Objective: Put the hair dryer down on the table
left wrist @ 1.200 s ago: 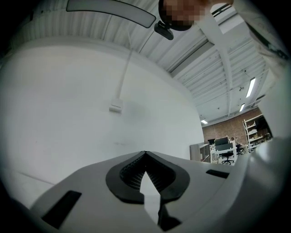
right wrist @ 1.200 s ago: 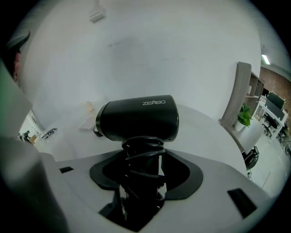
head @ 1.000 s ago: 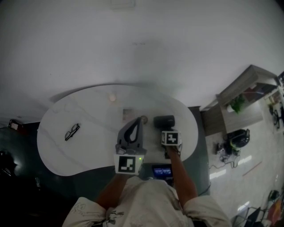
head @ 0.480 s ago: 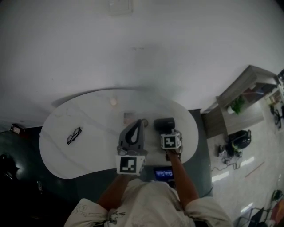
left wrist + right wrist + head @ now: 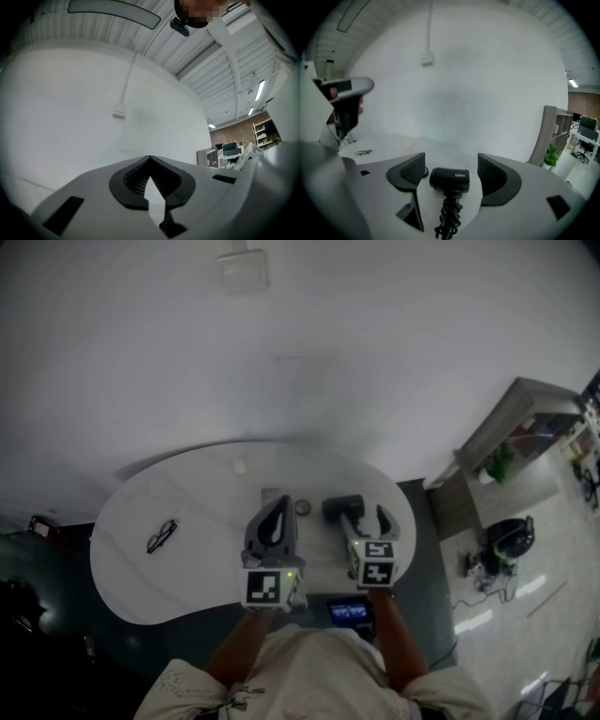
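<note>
The black hair dryer lies on the white table, its cord wound round the handle. In the right gripper view the hair dryer shows between the spread jaws, and neither pad touches it. My right gripper is open just behind it, toward the table's near edge. My left gripper is shut on nothing, held to the left of the dryer and tilted up at the wall.
A pair of glasses lies on the left of the table. A small pale round object sits near the far edge, with a small card and a dark disc nearer the dryer. A shelf with a plant stands at the right.
My right gripper has opened wide and drawn back toward the near table edge, leaving the hair dryer lying on the table. The left gripper has barely moved.
</note>
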Available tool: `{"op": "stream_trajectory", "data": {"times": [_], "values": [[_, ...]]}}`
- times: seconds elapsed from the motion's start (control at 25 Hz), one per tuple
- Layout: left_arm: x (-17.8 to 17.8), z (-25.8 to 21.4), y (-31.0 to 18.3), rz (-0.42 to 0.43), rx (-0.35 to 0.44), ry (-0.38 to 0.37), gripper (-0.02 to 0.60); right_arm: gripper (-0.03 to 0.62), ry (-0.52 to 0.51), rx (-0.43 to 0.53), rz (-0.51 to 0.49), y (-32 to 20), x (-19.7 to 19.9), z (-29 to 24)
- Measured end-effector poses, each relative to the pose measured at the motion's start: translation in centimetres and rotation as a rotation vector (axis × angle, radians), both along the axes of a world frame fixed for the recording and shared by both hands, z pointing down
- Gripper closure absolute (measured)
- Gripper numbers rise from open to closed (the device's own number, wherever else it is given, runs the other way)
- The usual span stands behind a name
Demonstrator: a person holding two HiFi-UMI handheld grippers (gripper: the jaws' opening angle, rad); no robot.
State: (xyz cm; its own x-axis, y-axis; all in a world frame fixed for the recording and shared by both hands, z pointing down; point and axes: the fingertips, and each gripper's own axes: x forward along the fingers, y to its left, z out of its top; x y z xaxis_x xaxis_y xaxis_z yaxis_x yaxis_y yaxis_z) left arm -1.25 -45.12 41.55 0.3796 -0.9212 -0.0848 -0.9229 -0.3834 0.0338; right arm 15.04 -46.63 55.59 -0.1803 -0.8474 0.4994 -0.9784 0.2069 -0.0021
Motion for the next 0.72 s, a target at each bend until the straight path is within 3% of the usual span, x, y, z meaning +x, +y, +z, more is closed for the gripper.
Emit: {"op": "stream_trajectory", "data": {"times": [0.16, 0.32, 0.56, 0.72], "values": [[0.1, -1.0, 0.5, -0.011, 0.011, 0.005, 0.583, 0.253, -0.017, 0.231, -0.034, 1.3, 0.0, -7.4], [0.2, -1.3, 0.7, -0.019, 0.014, 0.009, 0.584, 0.253, 0.076, 0.485, -0.065, 2.9, -1.0, -13.6], [0.5, -1.7, 1.4, -0.02, 0.03, 0.005, 0.583, 0.253, 0.084, 0.591, -0.074, 4.2, -1.3, -16.0], [0.8, -1.7, 1.5, -0.019, 0.028, -0.001, 0.584, 0.281, 0.0, 0.612, -0.057, 4.4, -0.5, -16.5]]}}
